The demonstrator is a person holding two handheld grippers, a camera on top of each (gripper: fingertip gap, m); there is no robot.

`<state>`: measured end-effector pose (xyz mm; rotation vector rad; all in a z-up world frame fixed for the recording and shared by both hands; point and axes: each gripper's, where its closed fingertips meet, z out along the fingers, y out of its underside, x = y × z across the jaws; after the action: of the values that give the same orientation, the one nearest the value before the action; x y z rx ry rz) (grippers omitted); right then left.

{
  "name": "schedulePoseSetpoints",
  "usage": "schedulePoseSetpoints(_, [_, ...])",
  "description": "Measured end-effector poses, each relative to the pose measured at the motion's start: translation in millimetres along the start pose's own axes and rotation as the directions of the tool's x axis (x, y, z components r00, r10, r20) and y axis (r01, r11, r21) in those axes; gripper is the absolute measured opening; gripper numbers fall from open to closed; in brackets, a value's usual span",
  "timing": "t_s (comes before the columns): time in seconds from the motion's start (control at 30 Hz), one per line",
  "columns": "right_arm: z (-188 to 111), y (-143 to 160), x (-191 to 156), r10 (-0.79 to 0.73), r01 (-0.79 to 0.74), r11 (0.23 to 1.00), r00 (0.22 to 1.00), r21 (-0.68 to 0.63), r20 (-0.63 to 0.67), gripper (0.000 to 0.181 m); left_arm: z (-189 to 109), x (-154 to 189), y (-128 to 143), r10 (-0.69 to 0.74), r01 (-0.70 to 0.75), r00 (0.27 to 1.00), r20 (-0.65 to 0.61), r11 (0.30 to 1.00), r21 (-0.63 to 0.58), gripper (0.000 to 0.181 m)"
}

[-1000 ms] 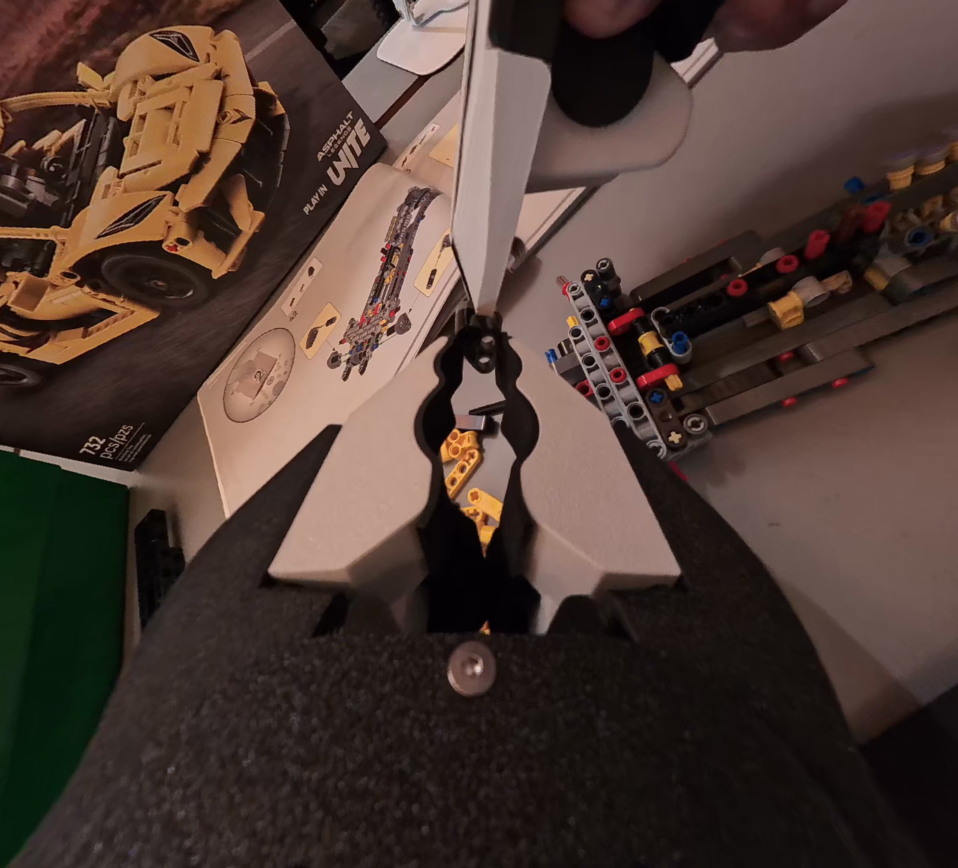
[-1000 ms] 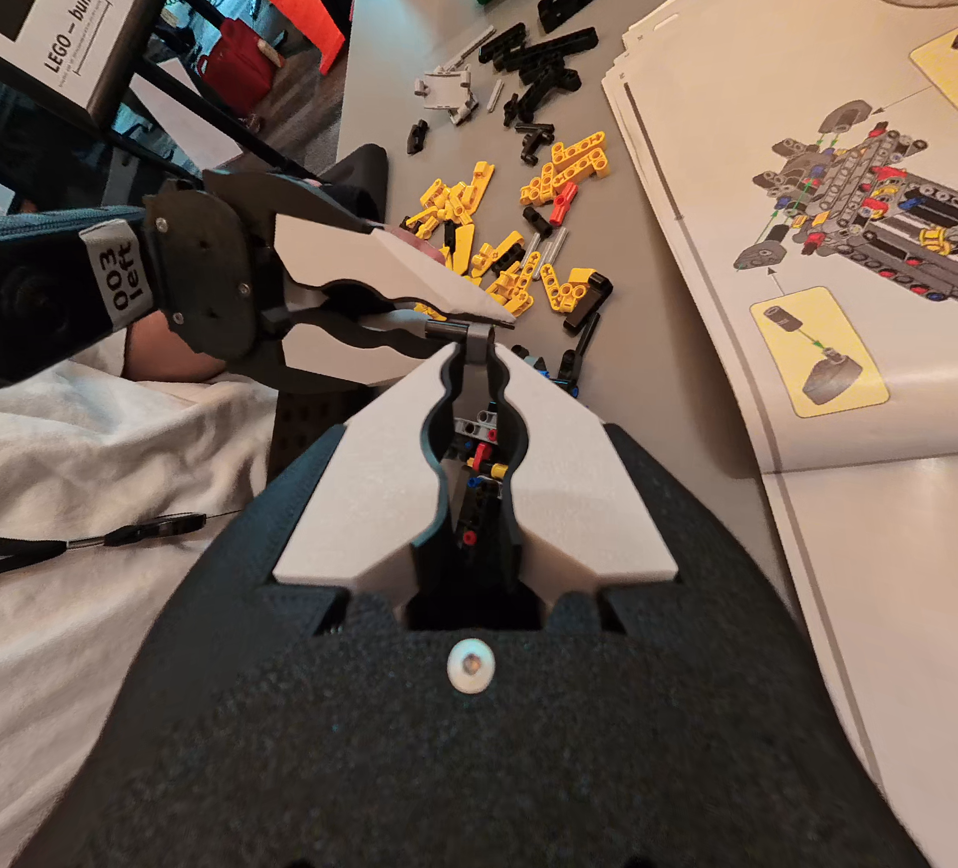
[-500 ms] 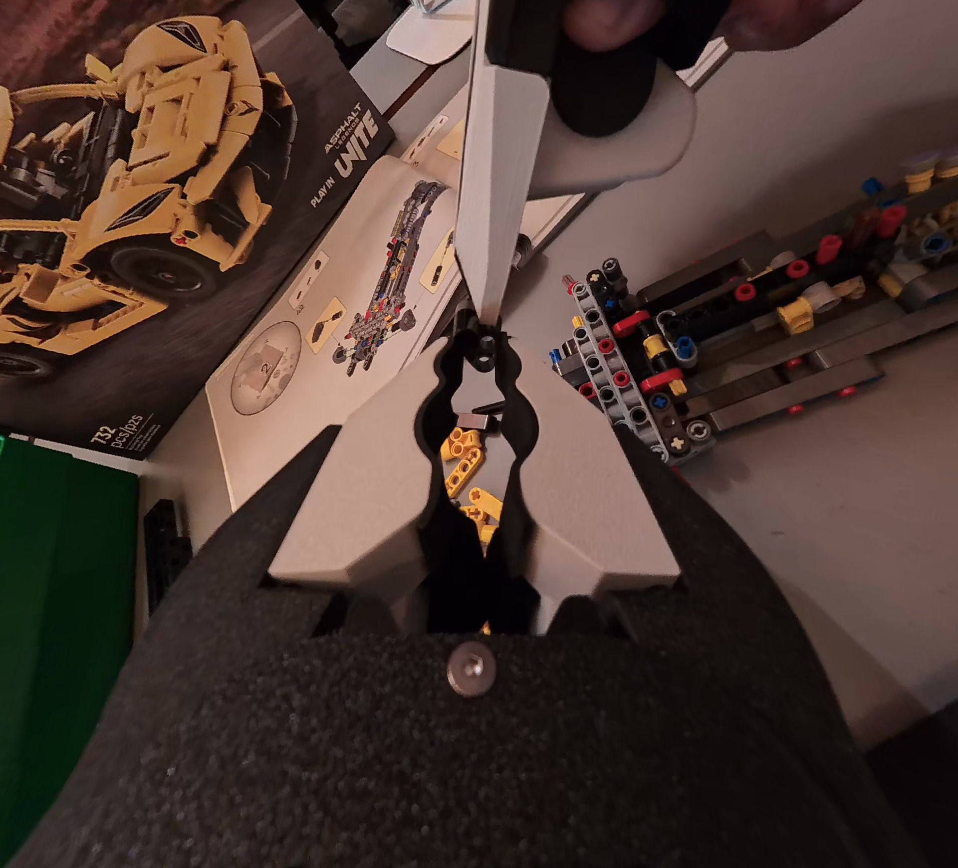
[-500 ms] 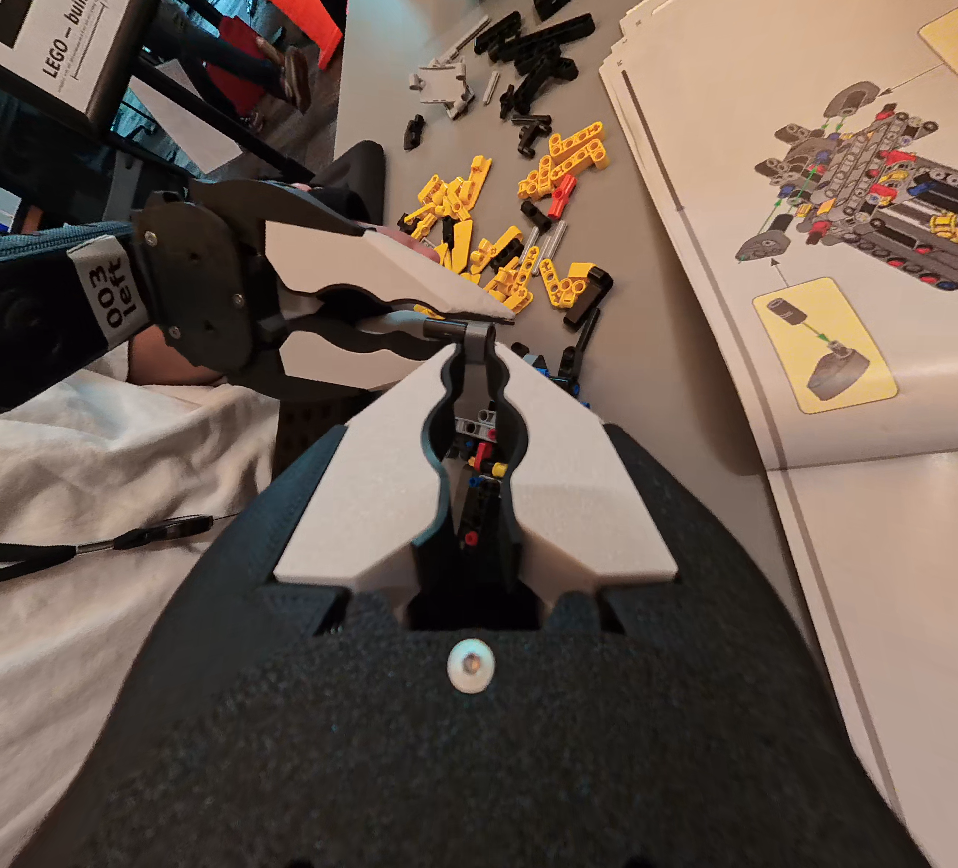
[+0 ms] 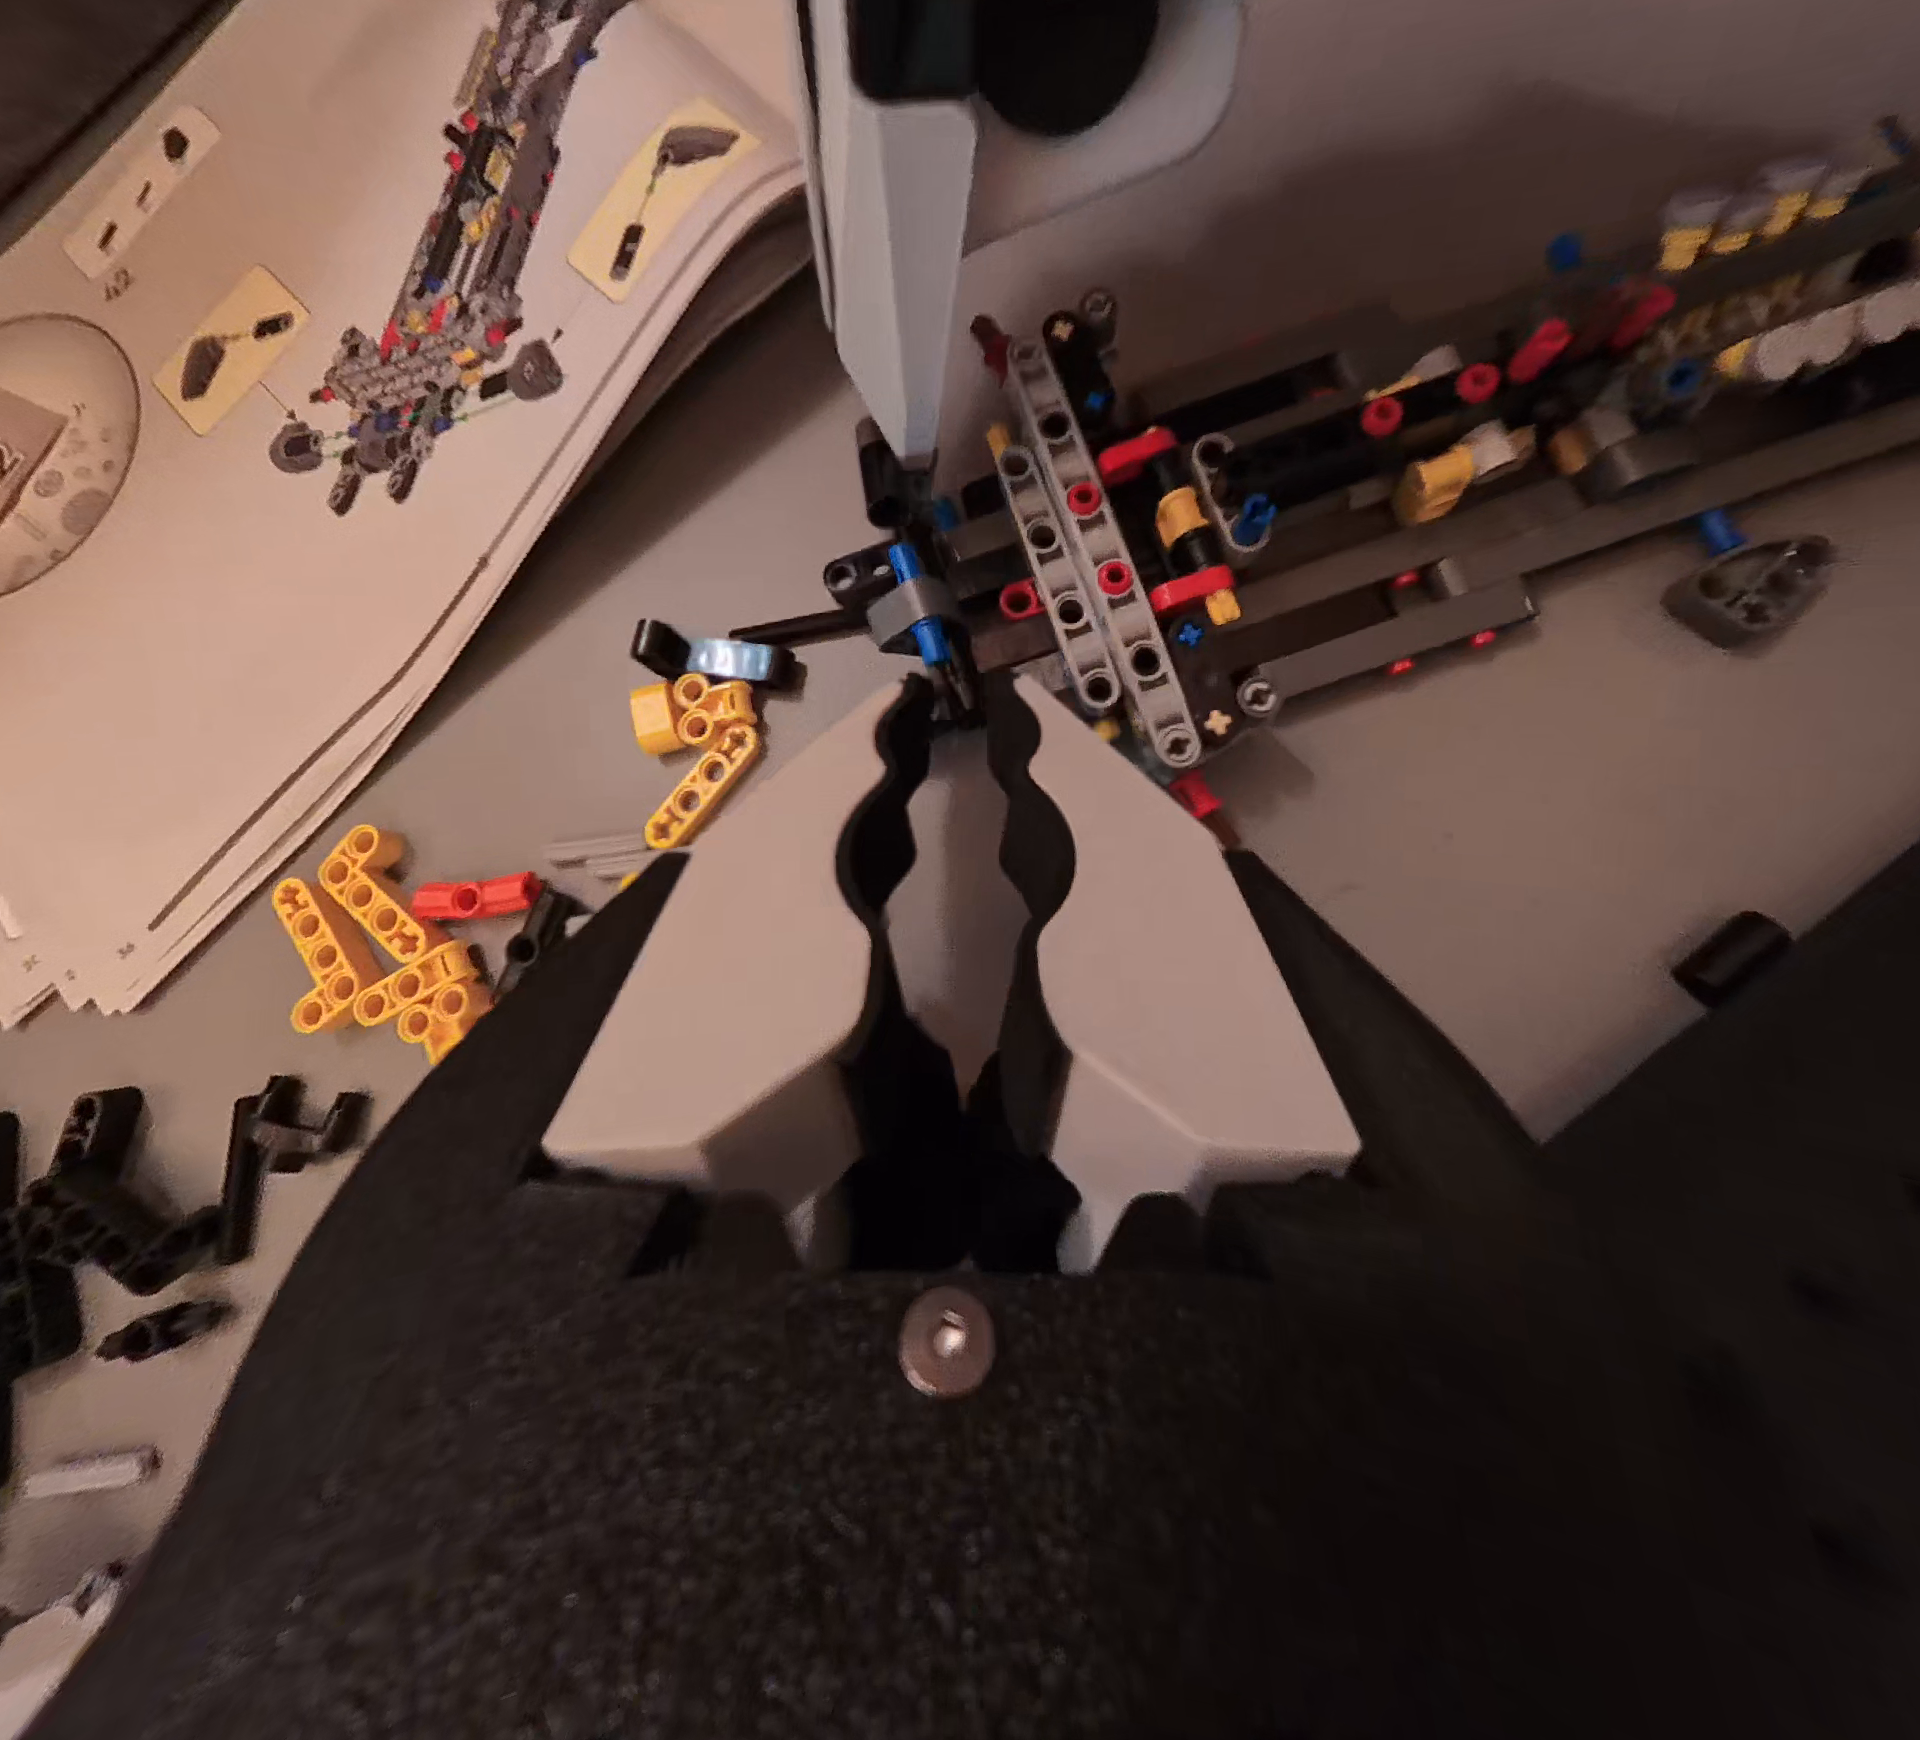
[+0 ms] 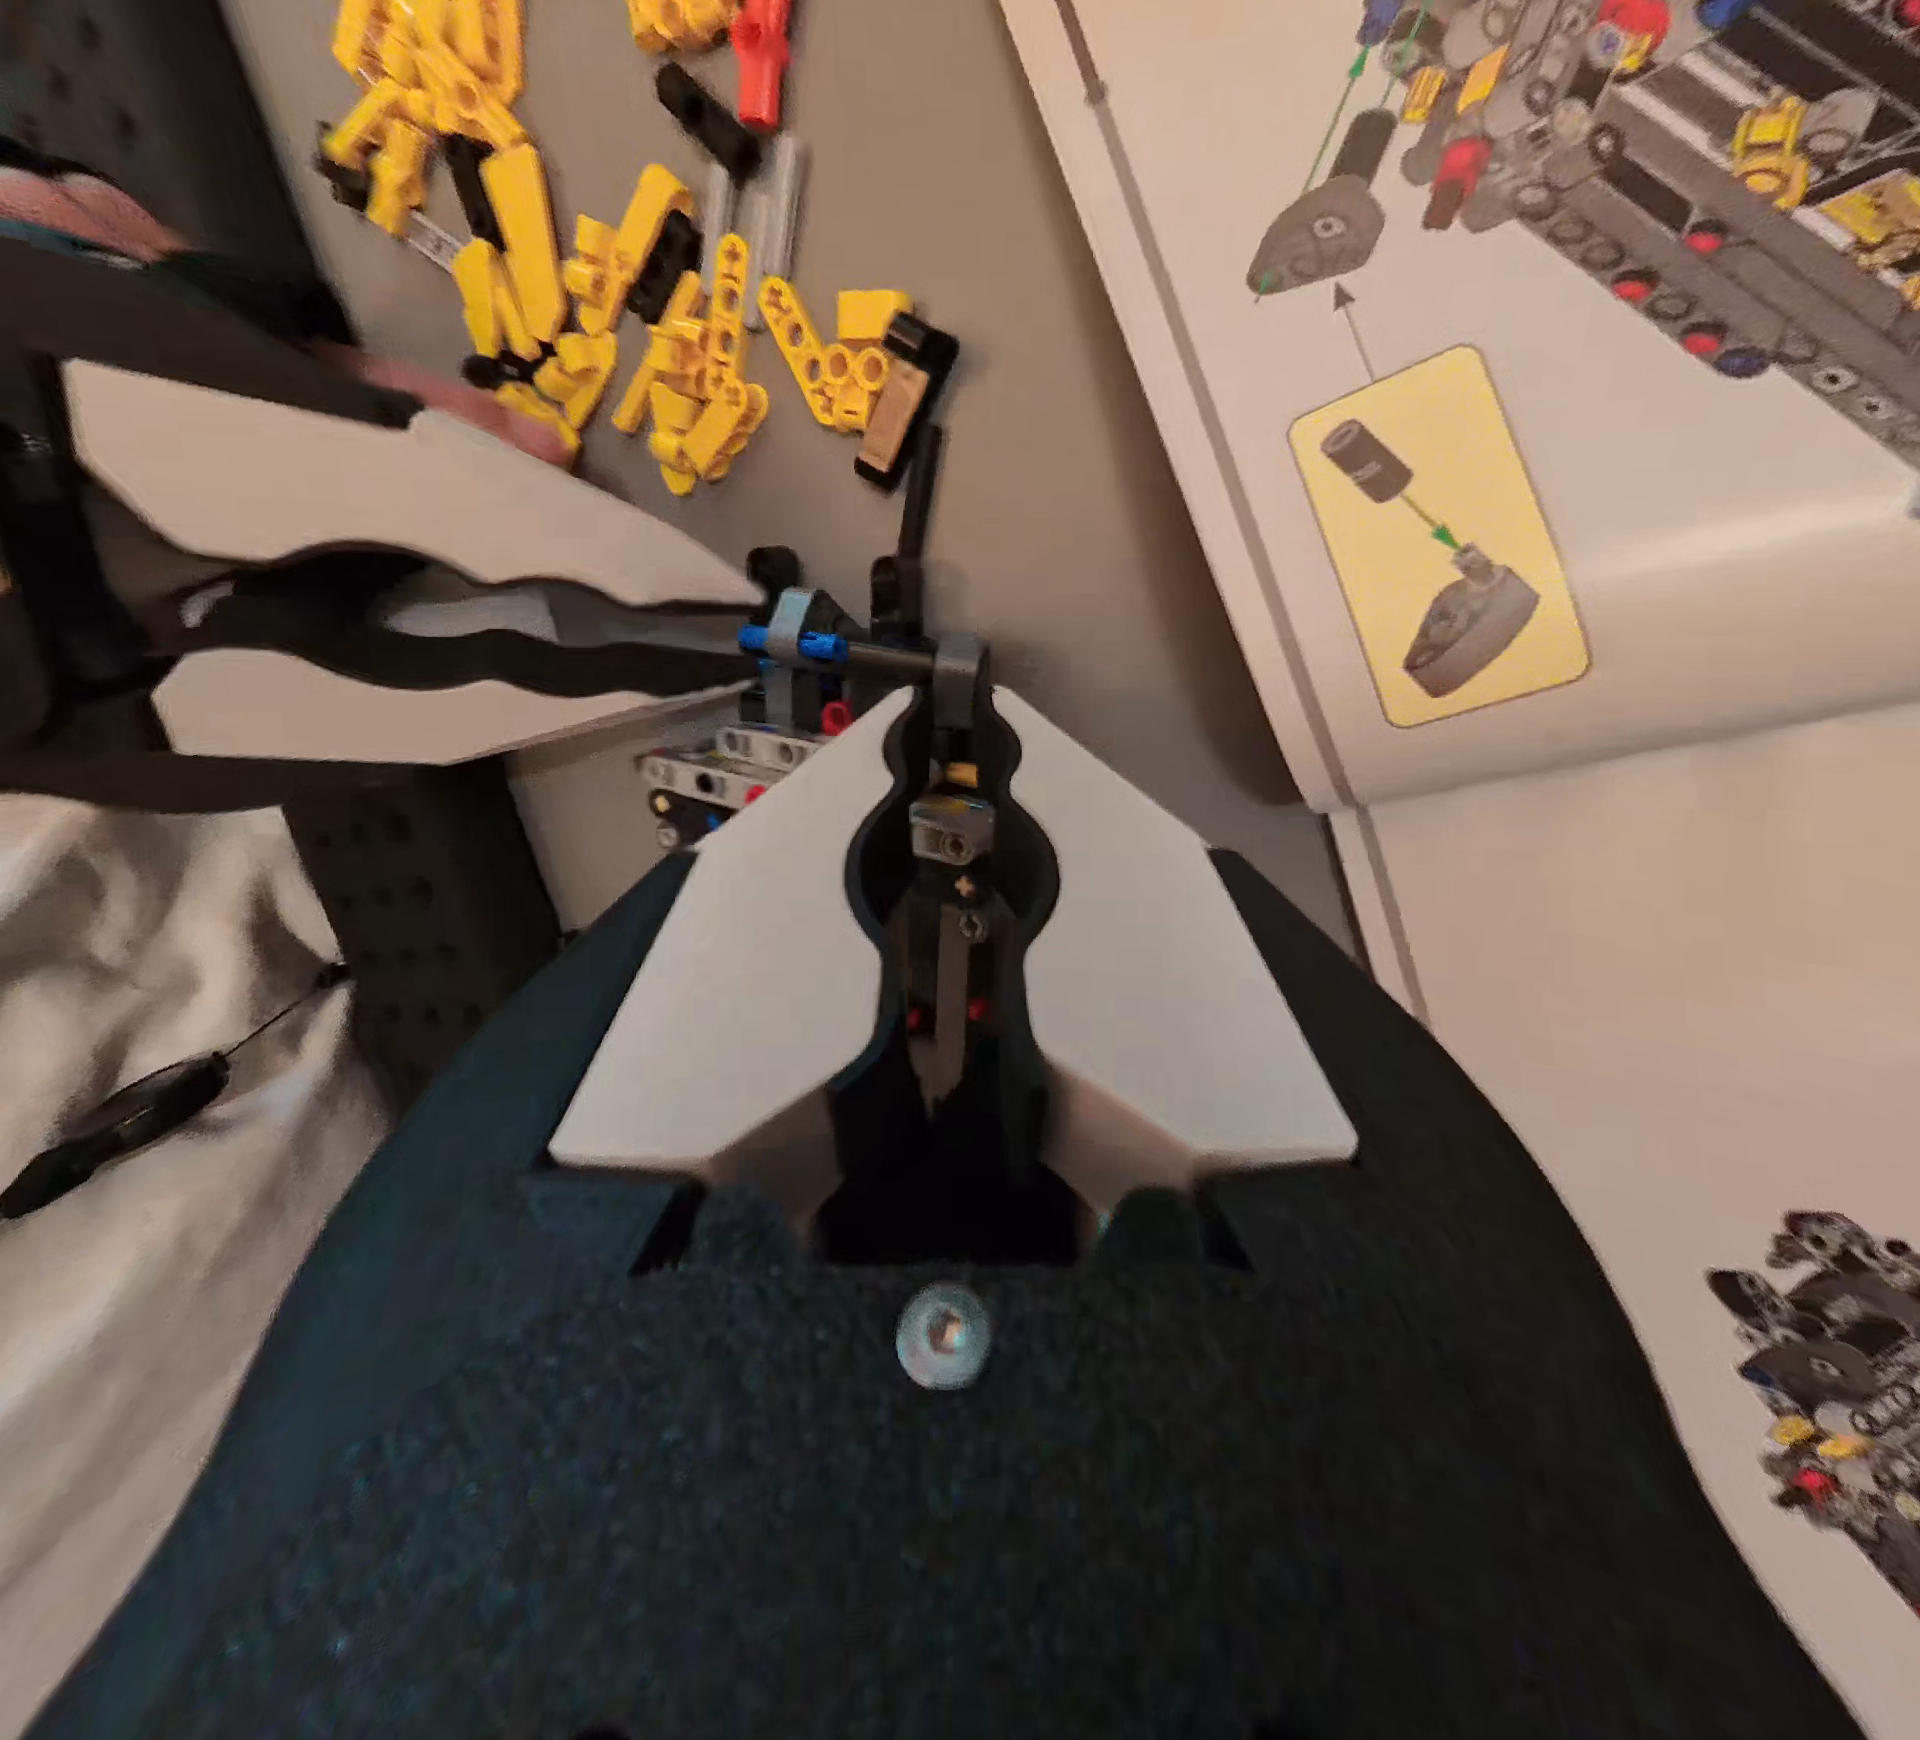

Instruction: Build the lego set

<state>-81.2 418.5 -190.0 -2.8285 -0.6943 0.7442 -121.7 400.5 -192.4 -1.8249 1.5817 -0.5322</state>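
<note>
right claw (image 6: 951, 703) clamps grey connector (image 6: 958, 667) | chassis (image 5: 1247, 537) on table (no containers)

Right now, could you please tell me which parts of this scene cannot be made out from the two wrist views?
- Chassis: far end blurred and cut off by the left view's right edge.
- Chassis in the right view: mostly hidden behind the right gripper.
- What the left gripper touches: too dark and small.
- Manual: drawings blurred and cropped by the right view's edge.
- Black parts: too dark in the left view.
</note>
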Motion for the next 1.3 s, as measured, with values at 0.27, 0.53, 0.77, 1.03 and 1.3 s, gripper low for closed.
schedulePoseSetpoints(0.27, [-9,4,11,0.030,-0.035,0.998,0.996,-0.058,-0.086,0.006,0,-1,-4,0.006,-0.006,1.000,0.015,1.000,0.021,0.000])
schedulePoseSetpoints(0.53, [-4,9,4,0.080,-0.084,0.991,0.996,-0.107,-0.042,0.007,4,0,-5,0.009,-0.009,1.000,0.002,1.000,0.023,0.002])
schedulePoseSetpoints(0.77, [-6,14,6,0.100,-0.114,0.981,0.991,-0.158,-0.094,0.007,7,2,-9,0.050,-0.050,0.999,0.011,0.997,0.053,0.000])
schedulePoseSetpoints(1.03, [-5,15,4,0.075,-0.097,0.976,0.990,-0.194,-0.118,0.007,7,5,-11,0.076,-0.074,0.997,-0.016,0.995,0.068,0.000])
schedulePoseSetpoints(1.3, [-3,13,3,0.021,-0.040,0.985,0.993,-0.169,-0.113,0.007,8,7,-8,0.079,-0.078,0.997,-0.010,0.995,0.066,0.000])
